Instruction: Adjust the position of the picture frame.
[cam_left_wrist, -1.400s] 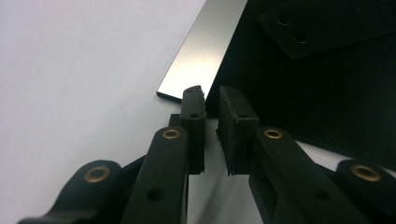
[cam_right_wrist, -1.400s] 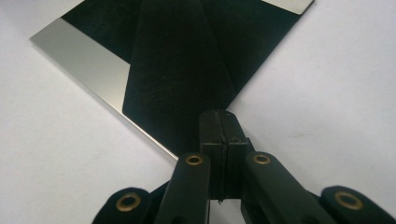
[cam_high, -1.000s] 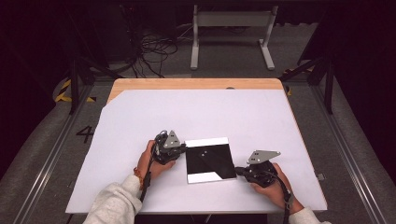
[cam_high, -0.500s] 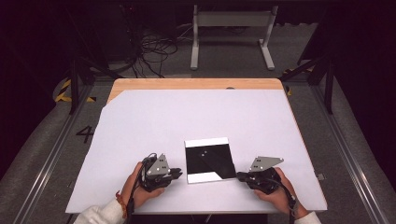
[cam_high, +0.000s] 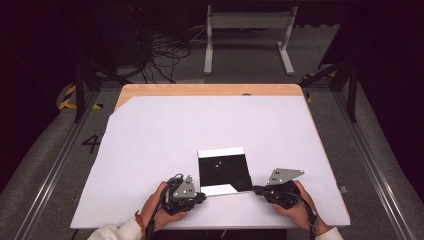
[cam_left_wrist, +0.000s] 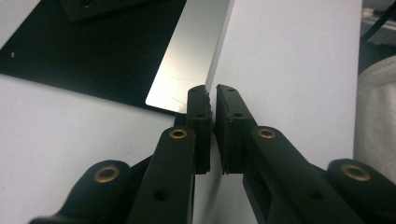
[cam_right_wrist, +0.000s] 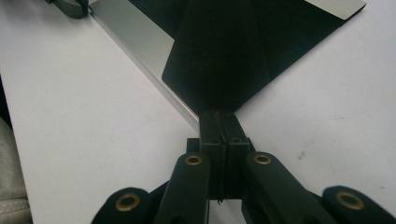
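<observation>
A flat square sheet (cam_high: 223, 170) lies on the near half of the white table (cam_high: 150, 140), a little right of centre. It is mostly black, with a pale silvery strip along its far edge and another along its near edge; part of the black layer looks folded over at an angle, leaving a bare silver wedge at the near left.

The right gripper (cam_high: 259, 190) comes in from the right at the sheet's near right corner. In the right gripper view (cam_right_wrist: 219, 116) its jaws are pressed tight together on a corner of the black layer — clenched on the sheet, with the black flap spreading away from the tips.

The left gripper (cam_high: 202, 196) sits at the near left corner, held by the left hand (cam_high: 159, 207). In the left gripper view (cam_left_wrist: 212, 93) its jaws stand almost together, a thin slit between them, and the silver edge of the sheet runs straight into that slit. Whether the pads actually pinch the edge cannot be told from here.

The right hand (cam_high: 297, 207) rests low on the table — both forearms enter from the near edge.
</observation>
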